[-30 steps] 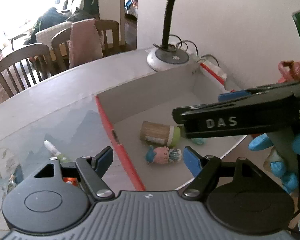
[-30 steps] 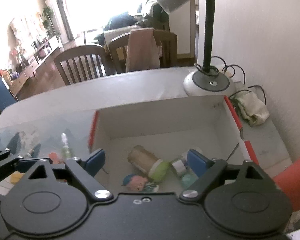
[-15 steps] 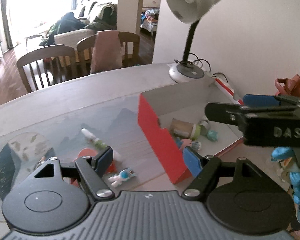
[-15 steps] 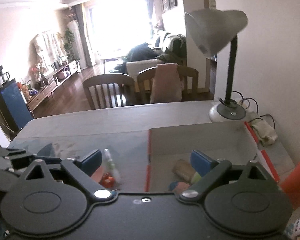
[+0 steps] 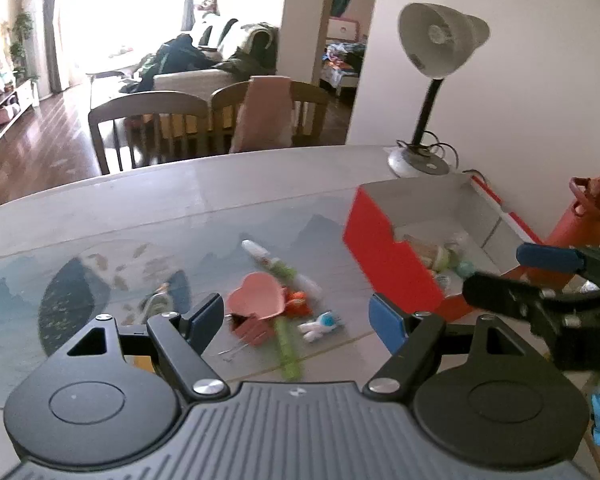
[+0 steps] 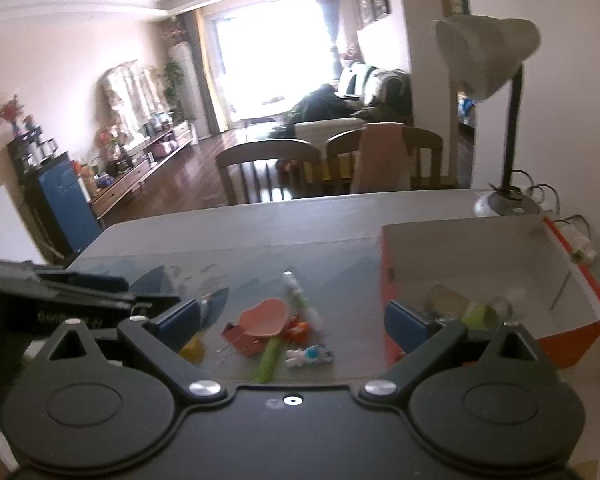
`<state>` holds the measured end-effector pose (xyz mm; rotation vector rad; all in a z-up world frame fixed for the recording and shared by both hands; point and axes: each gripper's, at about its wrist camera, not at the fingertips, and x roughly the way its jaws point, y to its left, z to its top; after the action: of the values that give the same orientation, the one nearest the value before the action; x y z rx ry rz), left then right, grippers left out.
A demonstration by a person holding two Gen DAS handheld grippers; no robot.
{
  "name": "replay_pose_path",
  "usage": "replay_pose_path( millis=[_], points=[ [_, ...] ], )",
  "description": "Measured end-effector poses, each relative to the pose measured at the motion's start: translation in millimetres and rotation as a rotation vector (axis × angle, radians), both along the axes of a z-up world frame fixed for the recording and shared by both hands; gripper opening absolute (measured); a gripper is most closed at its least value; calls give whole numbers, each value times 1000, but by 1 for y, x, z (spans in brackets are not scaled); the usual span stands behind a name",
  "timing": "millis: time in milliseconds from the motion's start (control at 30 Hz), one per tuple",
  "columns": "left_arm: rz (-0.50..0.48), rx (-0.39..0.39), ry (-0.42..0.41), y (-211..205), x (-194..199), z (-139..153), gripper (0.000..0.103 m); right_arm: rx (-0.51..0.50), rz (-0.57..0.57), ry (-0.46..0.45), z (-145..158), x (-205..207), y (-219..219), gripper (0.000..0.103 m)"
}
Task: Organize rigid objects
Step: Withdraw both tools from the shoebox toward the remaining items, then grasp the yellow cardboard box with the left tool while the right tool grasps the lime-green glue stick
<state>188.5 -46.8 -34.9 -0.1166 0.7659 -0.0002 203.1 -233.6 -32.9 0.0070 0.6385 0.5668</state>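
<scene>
Both grippers, left (image 5: 298, 314) and right (image 6: 292, 320), hold their fingers apart (nothing inside), ready for toys (image 5: 284, 304) waiting beside the box (image 5: 388, 264).

Each handheld black plastic gripper, left (image 5: 296, 318) and right (image 6: 292, 322), shows two round housings with raised discs, silver screws on angled link arms, blue rubber finger pads (image 5: 386, 322), and a ribbed grey centre panel on the left one.

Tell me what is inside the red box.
Inside the red box: a wooden cylinder with a green cap and other small blurred items. Its near wall and the right gripper hide the rest.
</scene>
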Motion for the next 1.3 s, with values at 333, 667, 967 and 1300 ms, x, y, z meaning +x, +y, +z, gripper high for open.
replay_pose_path(
  millis=[333,667,967,1300],
  points=[
    [58,-36,-7,45,-23,-18,85,-29,74,-20,-18,-29,42,102],
    [145,-70,-36,81,-33,-50,101,-99,79,23,-52,-24,69,102],
    [230,-71,12,101,-17,-96,102,-170,41,79,-96,4,81,100],
    [300,-58,74,107,13,-144,102,-229,60,127,-134,18,101,94]
  ],
)
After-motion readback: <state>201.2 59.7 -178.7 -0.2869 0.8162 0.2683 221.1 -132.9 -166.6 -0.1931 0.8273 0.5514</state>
